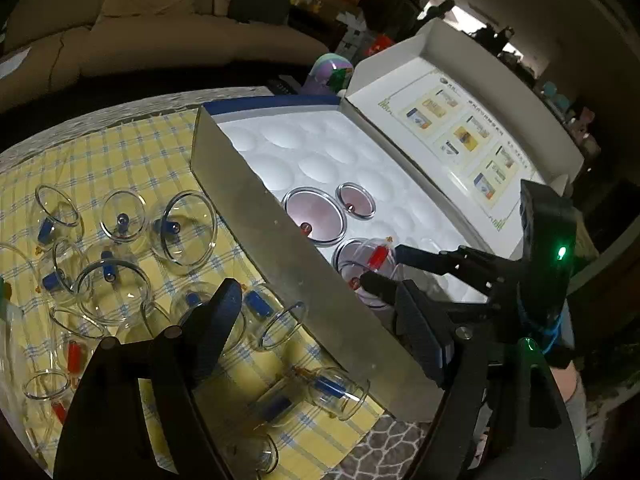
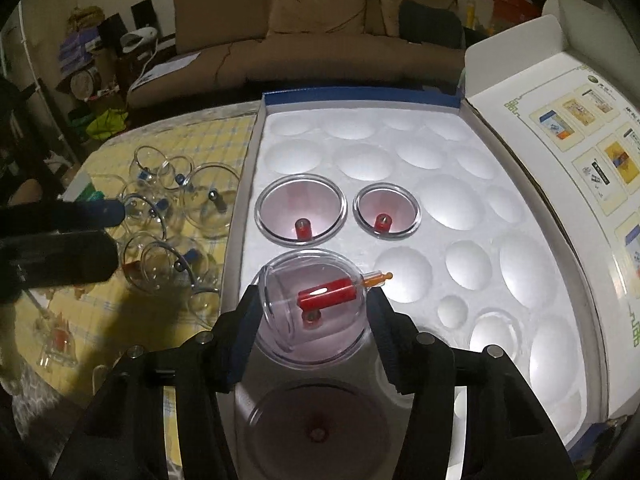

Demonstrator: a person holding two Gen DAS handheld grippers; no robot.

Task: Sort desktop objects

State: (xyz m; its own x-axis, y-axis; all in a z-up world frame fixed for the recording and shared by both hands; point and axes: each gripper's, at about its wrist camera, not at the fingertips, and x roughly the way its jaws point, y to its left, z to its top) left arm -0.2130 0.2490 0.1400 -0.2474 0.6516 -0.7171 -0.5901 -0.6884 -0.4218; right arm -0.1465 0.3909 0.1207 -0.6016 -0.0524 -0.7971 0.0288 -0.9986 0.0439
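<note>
The right hand-held gripper (image 2: 312, 312) grips a clear glass cup with red valve (image 2: 316, 300), lying sideways, valve stem pointing right, directly above a foam hollow; the left hand-held gripper (image 1: 316, 320) stands open, empty.

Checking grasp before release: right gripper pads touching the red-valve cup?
Touching. In the right wrist view both fingers of the right gripper press the sides of the clear red-valve cup, held tilted above the foam tray.

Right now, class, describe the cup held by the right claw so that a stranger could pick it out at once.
Find the white foam tray with round hollows inside the open box. At its near left side, the right claw holds a clear cup. Unlike the seated cups behind it, whose mouths face up, this one is tipped on its side, its red valve level with an orange tip pointing right.
</note>
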